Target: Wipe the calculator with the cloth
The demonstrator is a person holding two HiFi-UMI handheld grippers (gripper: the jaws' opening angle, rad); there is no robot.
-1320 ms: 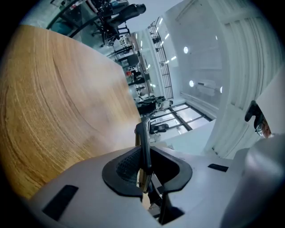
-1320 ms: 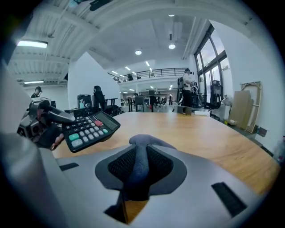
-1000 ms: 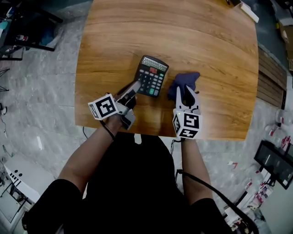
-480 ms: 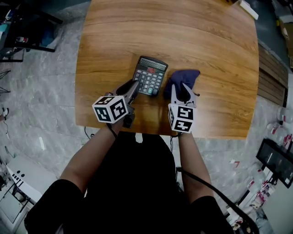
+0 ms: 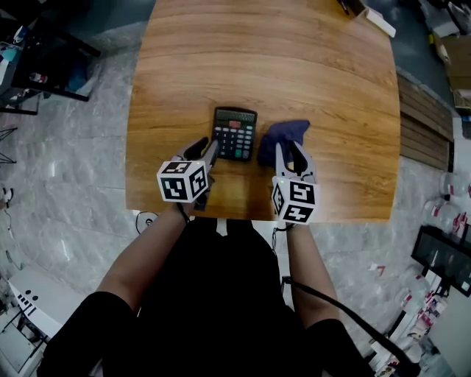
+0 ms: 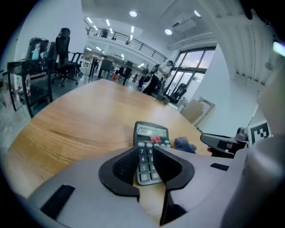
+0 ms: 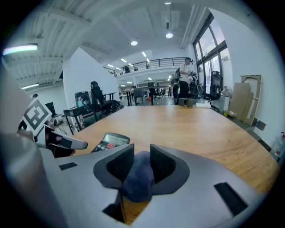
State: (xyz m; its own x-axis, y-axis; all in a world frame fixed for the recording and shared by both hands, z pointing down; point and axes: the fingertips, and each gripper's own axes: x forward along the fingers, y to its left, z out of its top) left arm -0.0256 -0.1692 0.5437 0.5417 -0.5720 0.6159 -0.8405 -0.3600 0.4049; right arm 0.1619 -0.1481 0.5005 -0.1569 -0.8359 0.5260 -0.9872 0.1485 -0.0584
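A black calculator [image 5: 235, 132] lies flat on the wooden table [image 5: 294, 66], keys up, with a dark blue cloth [image 5: 283, 135] bunched just to its right. My left gripper [image 5: 202, 152] hovers at the calculator's near left corner. Its jaws have just been opening and stand apart, gripping nothing. In the left gripper view the calculator [image 6: 151, 132] shows through the gap of the left gripper [image 6: 146, 156]. My right gripper [image 5: 291, 152] is over the cloth's near end. Its jaws have also just been opening, and the cloth [image 7: 138, 176] sits loosely in the gap of the right gripper [image 7: 141, 158].
The table's near edge [image 5: 243, 215] runs just under both grippers. Small items sit at the far right corner [image 5: 364, 11]. Desks, chairs and clutter stand on the grey floor around the table. The person's arms reach in from the bottom.
The left gripper has rolled upright and let go of the calculator's corner; the calculator now lies square. The right gripper has risen a little and its jaws stand wider around the cloth.
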